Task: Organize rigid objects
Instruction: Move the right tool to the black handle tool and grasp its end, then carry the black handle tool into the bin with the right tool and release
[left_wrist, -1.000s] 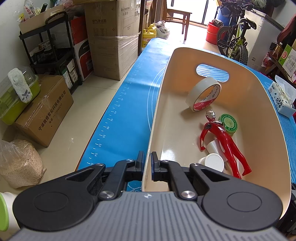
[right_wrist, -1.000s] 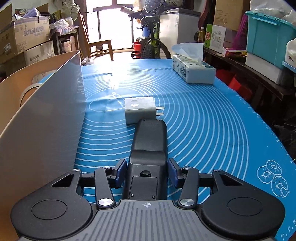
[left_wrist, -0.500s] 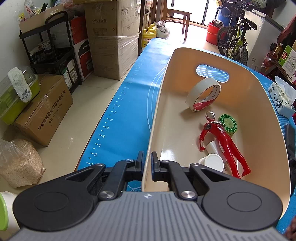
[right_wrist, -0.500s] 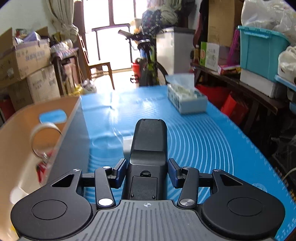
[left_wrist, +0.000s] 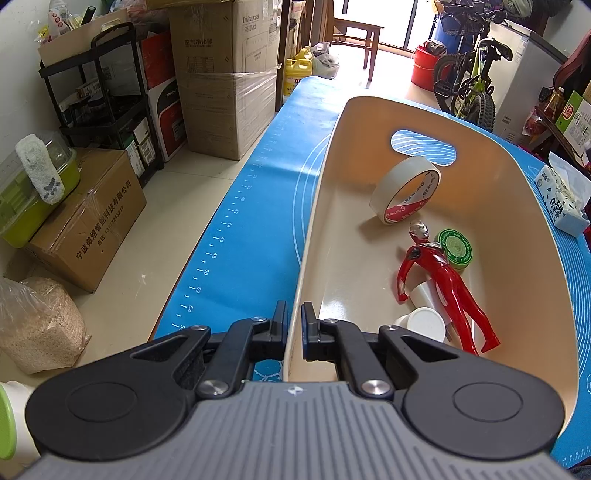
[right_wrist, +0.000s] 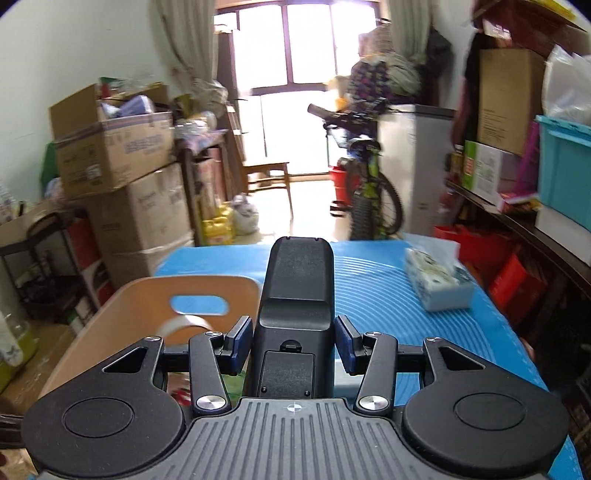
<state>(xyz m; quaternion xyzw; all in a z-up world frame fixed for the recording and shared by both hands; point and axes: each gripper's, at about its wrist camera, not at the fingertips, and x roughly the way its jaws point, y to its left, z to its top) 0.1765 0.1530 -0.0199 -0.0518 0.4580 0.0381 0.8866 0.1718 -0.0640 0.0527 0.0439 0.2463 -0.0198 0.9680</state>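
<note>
Remote control (right_wrist: 295, 306), black and long, sits clamped between the right gripper (right_wrist: 293, 343) pads, nose pointing forward, raised above the blue mat (right_wrist: 388, 284). Left of it and lower, the beige bin (right_wrist: 147, 295) shows its far wall and handle slot, its rim close beside the remote's left flank. Open mat stretches to the right as far as the tissue box (right_wrist: 437, 288), which stands well apart.

Over on the left, the left gripper (left_wrist: 293, 328) is pinched onto the bin's near-left rim (left_wrist: 306, 266), one pad outside the wall, one inside. The bin's floor has open room along its left half and at the far end near the tape roll (left_wrist: 404, 194), which leans on edge. Toward the right wall lie the red figure (left_wrist: 439, 280), on its back, a green tin (left_wrist: 458, 251) touching its shoulder, and a white cup (left_wrist: 423, 321) by its legs.

Compared with a second ago: the remote was low over the mat beside the bin's outer wall; now it rides higher, level with the rim and above it. The bin and its contents have not shifted.
</note>
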